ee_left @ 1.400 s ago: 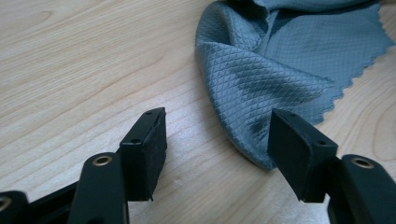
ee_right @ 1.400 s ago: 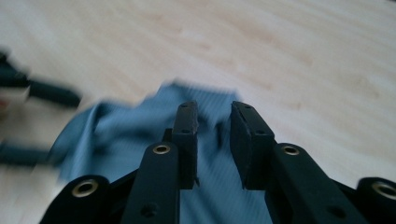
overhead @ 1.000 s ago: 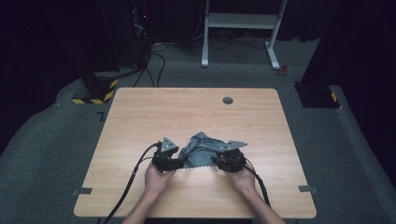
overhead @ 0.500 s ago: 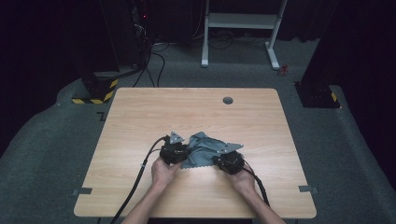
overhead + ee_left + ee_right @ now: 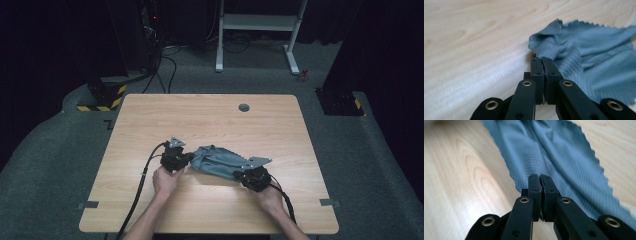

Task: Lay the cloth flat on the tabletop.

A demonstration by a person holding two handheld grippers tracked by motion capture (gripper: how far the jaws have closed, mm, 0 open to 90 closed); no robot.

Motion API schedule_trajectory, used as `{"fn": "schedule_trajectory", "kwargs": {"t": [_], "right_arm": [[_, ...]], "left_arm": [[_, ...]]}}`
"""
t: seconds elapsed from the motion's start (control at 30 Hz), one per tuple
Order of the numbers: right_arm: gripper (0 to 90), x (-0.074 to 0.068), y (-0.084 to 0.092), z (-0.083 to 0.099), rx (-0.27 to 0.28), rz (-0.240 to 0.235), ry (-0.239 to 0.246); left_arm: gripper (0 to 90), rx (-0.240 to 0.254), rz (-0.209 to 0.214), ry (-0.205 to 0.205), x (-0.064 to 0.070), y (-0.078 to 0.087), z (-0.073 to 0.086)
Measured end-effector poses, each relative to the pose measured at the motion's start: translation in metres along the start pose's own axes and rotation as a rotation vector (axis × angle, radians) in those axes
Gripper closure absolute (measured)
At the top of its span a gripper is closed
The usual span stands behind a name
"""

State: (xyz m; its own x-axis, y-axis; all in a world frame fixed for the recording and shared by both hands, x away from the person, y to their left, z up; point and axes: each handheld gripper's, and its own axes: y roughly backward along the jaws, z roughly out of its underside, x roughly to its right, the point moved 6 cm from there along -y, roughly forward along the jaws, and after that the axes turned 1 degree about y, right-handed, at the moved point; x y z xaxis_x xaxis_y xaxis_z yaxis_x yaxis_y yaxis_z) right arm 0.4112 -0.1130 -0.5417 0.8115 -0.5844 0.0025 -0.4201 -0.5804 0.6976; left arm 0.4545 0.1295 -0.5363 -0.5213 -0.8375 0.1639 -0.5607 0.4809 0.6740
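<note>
A blue-grey cloth (image 5: 217,162) lies bunched on the wooden table (image 5: 210,120), drawn into a band between my two grippers. My left gripper (image 5: 189,160) holds its left end. In the left gripper view the left gripper (image 5: 541,59) has just been closing and now pinches a gathered corner of the cloth (image 5: 586,57). My right gripper (image 5: 239,174) is at the cloth's right, nearer end. In the right gripper view the right gripper (image 5: 539,177) is shut on the cloth's edge (image 5: 549,152), and the fabric runs away from the tips in long folds.
A round cable hole (image 5: 244,107) sits near the table's far edge. Black cables (image 5: 142,185) trail from the grippers toward the near edge. Beyond the table stand a white frame (image 5: 255,22) and a stand with yellow-black tape (image 5: 102,97) on the carpet.
Both grippers have closed on the cloth. The right hand has drawn right and toward the near edge, the left has edged away, and the crumpled cloth is now pulled into a longer band.
</note>
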Motion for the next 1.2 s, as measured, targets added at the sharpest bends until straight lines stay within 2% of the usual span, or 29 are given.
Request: {"fn": "schedule_trajectory", "kwargs": {"t": [0.1,0.17,0.2,0.23,0.27,0.33,0.37,0.47,0.57,0.6,0.63,0.67,0.73,0.77,0.8,0.83,0.97,1.0,1.07,1.1,1.17,1.2], "right_arm": [[87.7,-0.005,0.002,0.01,-0.007,-0.024,-0.003],[86.8,-0.009,0.0,0.015,-0.023,-0.032,0.017],[80.3,-0.01,0.0,0.017,-0.025,-0.039,0.014],[80.3,-0.01,0.0,0.017,-0.025,-0.039,0.014],[77.6,-0.009,0.001,0.016,-0.016,-0.044,0.0],[74.8,-0.002,0.006,0.013,0.016,-0.019,-0.025],[73.6,0.004,0.008,0.01,0.029,-0.002,-0.041],[72.6,0.024,0.015,0.004,0.067,0.048,-0.096],[67.7,0.043,0.013,-0.002,0.049,0.087,-0.16],[66.5,0.049,0.01,-0.004,0.041,0.099,-0.178],[65.8,0.061,0.005,-0.007,0.028,0.112,-0.208],[65.8,0.061,0.005,-0.007,0.028,0.112,-0.208],[65.4,0.069,0.0,-0.01,0.023,0.113,-0.229],[65.4,0.072,-0.007,-0.013,0.006,0.109,-0.242],[65.4,0.072,-0.007,-0.013,0.006,0.109,-0.242],[65.6,0.072,-0.017,-0.015,-0.033,0.107,-0.218],[68.3,0.073,-0.03,-0.016,-0.068,0.103,-0.208],[70.4,0.073,-0.034,-0.015,-0.09,0.1,-0.215],[80.7,0.074,-0.038,-0.017,-0.091,0.1,-0.198],[86.3,0.073,-0.038,-0.018,-0.103,0.097,-0.186],[89.9,0.067,-0.041,-0.022,-0.126,0.108,-0.109],[89.9,0.067,-0.041,-0.022,-0.126,0.108,-0.109]], "left_arm": [[87.1,-0.04,0.004,-0.01,0.004,-0.002,0.016],[85.8,-0.047,-0.002,-0.014,0.005,-0.001,0.024],[78.6,-0.031,-0.008,0.002,0.006,0.003,0.025],[71.7,-0.031,-0.008,0.002,0.006,0.003,0.025],[71.7,-0.02,-0.014,0.001,0.007,0.007,0.025],[60.4,0.0,-0.031,-0.031,0.014,0.014,0.023],[56.7,0.011,-0.031,-0.062,0.02,0.018,0.023],[48.3,0.022,-0.002,-0.089,0.032,0.022,0.024],[44.8,0.031,-0.002,-0.095,0.039,0.019,0.03],[43.8,0.025,-0.008,-0.092,0.04,0.016,0.033],[42.8,0.017,-0.027,-0.092,0.038,0.011,0.039],[42.5,0.017,-0.027,-0.092,0.038,0.011,0.039],[42.2,0.002,-0.047,-0.097,0.035,0.007,0.045],[41.8,-0.003,-0.055,-0.103,0.034,0.005,0.046],[41.8,-0.005,-0.062,-0.108,0.034,0.004,0.048],[41.4,0.002,-0.069,-0.113,0.034,0.004,0.048],[40.3,0.019,-0.081,-0.129,0.033,0.003,0.049],[39.7,0.028,-0.076,-0.118,0.034,0.002,0.05],[38.8,0.041,-0.084,-0.12,0.033,0.002,0.05],[38.2,0.042,-0.088,-0.121,0.033,0.002,0.05],[37.8,0.04,-0.089,-0.12,0.033,0.002,0.05],[37.8,0.039,-0.089,-0.122,0.032,0.002,0.05]]}}
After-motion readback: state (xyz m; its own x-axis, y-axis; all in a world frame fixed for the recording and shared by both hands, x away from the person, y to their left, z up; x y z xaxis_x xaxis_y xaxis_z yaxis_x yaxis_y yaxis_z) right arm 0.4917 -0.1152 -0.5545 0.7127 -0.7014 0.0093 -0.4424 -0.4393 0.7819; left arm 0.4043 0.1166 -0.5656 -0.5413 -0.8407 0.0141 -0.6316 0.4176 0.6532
